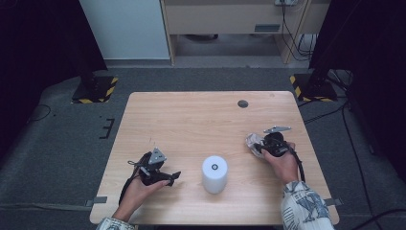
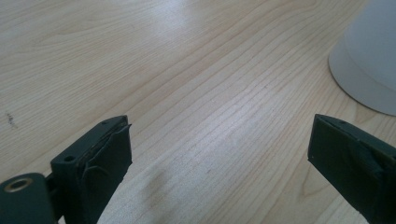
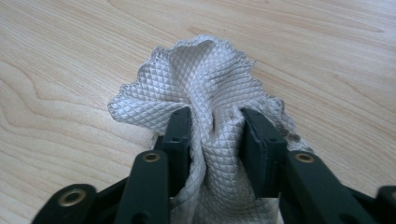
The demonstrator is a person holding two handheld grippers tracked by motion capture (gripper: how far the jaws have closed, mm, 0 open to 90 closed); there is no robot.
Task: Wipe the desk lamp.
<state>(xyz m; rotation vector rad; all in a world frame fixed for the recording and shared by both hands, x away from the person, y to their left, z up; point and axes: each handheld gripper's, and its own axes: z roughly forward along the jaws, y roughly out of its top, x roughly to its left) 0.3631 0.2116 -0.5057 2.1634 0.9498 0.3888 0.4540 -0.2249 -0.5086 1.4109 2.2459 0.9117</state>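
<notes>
Nearest the table's front edge, centre: white cylinder (image 1: pixel 214 174), upright, round flat top with a small dark ring in the middle. Smooth matte sides, no markings legible. In the left gripper view, its curved white base (image 2: pixel 369 60) at upper right, resting on the wood.

Left of the cylinder, near but apart: left gripper (image 1: pixel 165 178), black, grey three-cornered plate on top, held in the left hand (image 1: pixel 139 188) with the forearm coming up from the bottom edge. Points rightward toward the cylinder. Jaws spread wide, bare wood grain between them, nothing gripped. Faint shadow on the table (image 1: pixel 191 115) under the gap.

Farther back, right side: cloth (image 1: pixel 253 142), pale grey-white, bunched into a small heap on the wood. Close up, cloth (image 3: pixel 201 88) woven in a fine diamond quilt pattern, edge finely scalloped, gathered into ruffled folds that fan up and out above the jaws.

Right gripper (image 1: pixel 262 146) closed on that bunch, jaws pinching a thick pleat of fabric between them; gap narrow, filled with cloth. Right hand (image 1: pixel 282 163) wrapped round the body, patterned sleeve (image 1: pixel 304 206) at lower right, grey plate up, cable looping back along the wrist. Angled up-left across the table.

Beyond, near the far edge: small dark round spot (image 1: pixel 242 103) in the tabletop.
</notes>
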